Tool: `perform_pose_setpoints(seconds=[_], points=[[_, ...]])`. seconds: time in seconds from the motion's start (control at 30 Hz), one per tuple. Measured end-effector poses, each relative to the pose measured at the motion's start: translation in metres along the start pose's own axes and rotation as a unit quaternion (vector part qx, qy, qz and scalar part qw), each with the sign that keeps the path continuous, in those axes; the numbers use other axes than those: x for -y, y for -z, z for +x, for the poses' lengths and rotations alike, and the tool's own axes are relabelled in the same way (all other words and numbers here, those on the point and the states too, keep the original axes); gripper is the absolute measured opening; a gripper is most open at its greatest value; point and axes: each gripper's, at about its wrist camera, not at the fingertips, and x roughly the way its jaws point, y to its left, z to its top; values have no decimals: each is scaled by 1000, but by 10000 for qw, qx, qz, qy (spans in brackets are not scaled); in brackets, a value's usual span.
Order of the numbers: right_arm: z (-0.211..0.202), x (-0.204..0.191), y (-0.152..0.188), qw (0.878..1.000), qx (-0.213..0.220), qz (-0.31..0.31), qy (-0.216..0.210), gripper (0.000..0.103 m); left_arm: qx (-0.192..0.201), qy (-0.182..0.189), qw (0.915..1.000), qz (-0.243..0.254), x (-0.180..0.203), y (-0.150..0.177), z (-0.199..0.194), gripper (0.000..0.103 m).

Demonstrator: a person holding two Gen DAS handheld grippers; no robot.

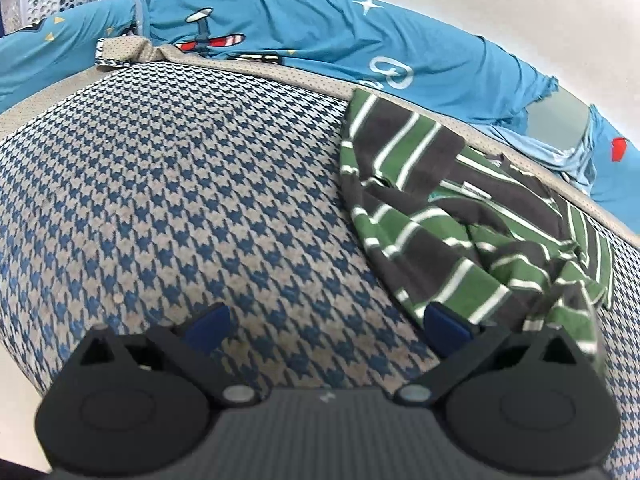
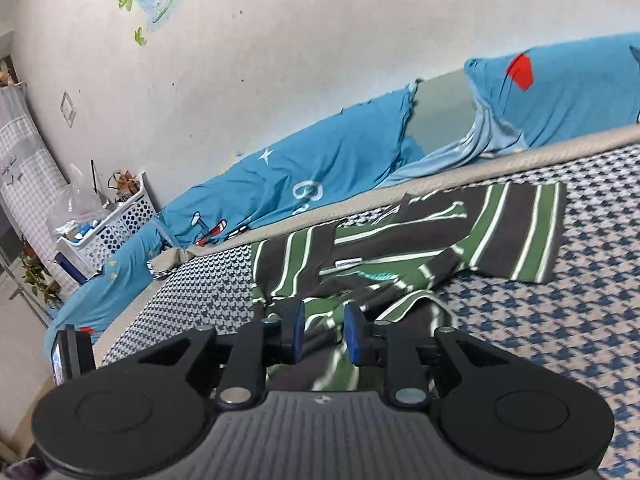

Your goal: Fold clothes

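A crumpled shirt (image 1: 440, 208) with green, dark grey and white stripes lies on the blue-and-beige houndstooth bed cover (image 1: 180, 180). My left gripper (image 1: 326, 326) is wide open low over the cover, with its right fingertip (image 1: 444, 326) at the shirt's near-left edge and nothing between the fingers. In the right wrist view the shirt (image 2: 400, 248) spreads ahead with one sleeve flat to the right. My right gripper (image 2: 325, 333) hovers over its near, bunched part. Its blue pads stand a narrow gap apart with striped cloth showing in the gap, and it is not clamped.
A rumpled blue quilt (image 1: 300, 32) with cartoon prints runs along the bed's far edge against the white wall. A white perforated laundry basket (image 2: 116, 224) stands past the bed's far-left end. The houndstooth cover (image 2: 580, 300) extends to the right of the shirt.
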Motion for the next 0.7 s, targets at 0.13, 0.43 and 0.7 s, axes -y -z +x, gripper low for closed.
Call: perform_pose_setpoints(seconds=[0.13,0.43,0.7], points=[[-11,0,6,9998,38,-158,117,29,-14,49,9999,94,5,5,0,103],[8,-31,46,9916,-518,-1179,74,34,-18,32,9998,192,10,7,2,103],[22,-62,66,9702,-341,-2362,428,46,-34,-129,9999,55,2,4,5,103]])
